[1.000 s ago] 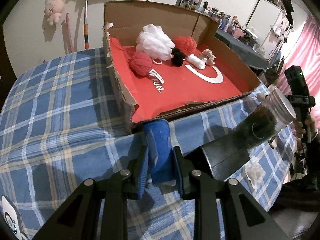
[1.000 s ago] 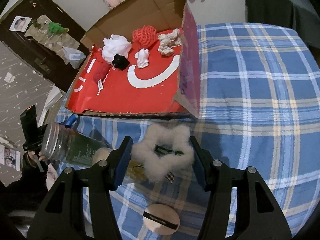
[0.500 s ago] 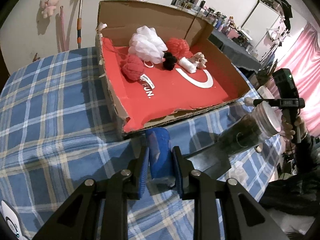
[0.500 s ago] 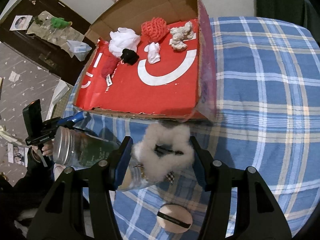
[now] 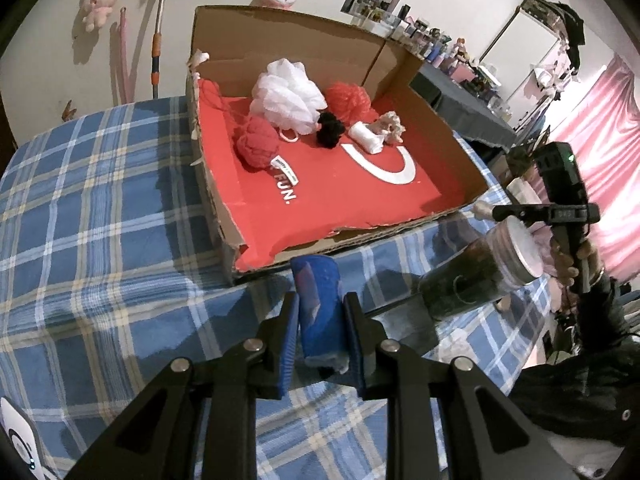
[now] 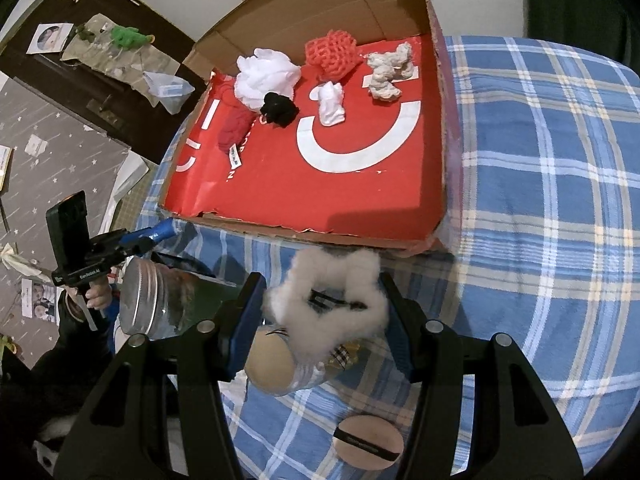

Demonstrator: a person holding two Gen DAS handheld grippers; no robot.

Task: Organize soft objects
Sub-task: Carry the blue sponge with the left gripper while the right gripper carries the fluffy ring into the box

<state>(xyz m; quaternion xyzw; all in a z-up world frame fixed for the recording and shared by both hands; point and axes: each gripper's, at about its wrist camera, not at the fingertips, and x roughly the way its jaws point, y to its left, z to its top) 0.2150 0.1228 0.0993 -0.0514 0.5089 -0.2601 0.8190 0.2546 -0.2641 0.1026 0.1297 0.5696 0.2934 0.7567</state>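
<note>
Jaws of the left gripper (image 5: pixel 320 330) are clenched on a blue cloth (image 5: pixel 319 308); a fluffy white clip (image 6: pixel 328 308) is pinched between the right gripper's (image 6: pixel 324 312), near the box (image 6: pixel 400 236).

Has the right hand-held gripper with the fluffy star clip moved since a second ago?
Yes. The right hand-held gripper, shut on the fluffy star clip, has shifted right along the cardboard box's near edge and slightly up.

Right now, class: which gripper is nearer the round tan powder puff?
Right. The right gripper hangs just above the powder puff; the left gripper is far off, beyond the jar.
</note>
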